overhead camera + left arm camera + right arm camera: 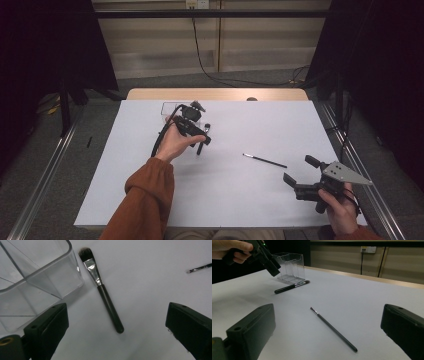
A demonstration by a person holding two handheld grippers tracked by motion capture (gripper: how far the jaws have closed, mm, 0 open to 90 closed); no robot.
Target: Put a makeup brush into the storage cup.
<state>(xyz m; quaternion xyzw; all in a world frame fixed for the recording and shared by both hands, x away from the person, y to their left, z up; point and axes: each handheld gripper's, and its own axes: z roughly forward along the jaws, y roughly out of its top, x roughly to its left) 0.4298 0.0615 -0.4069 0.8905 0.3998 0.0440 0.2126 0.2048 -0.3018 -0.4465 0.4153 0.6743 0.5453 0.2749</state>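
A flat black-handled makeup brush (107,298) lies on the white table (250,125) beside a clear compartmented box (37,277). My left gripper (117,317) hovers open above the brush, one jaw on each side of the handle, not touching it. In the high view this gripper (196,125) is at the table's back left, with the brush (201,146) just under it. A thin liner brush (265,160) lies right of centre. My right gripper (300,170) is held open at the near right, empty, pointing at the thin brush (333,328).
The clear box (171,107) stands near the table's far edge. A wooden strip (215,94) runs along the back of the table. Metal rails (40,185) flank the table on the floor. A cable (200,55) hangs from the back wall.
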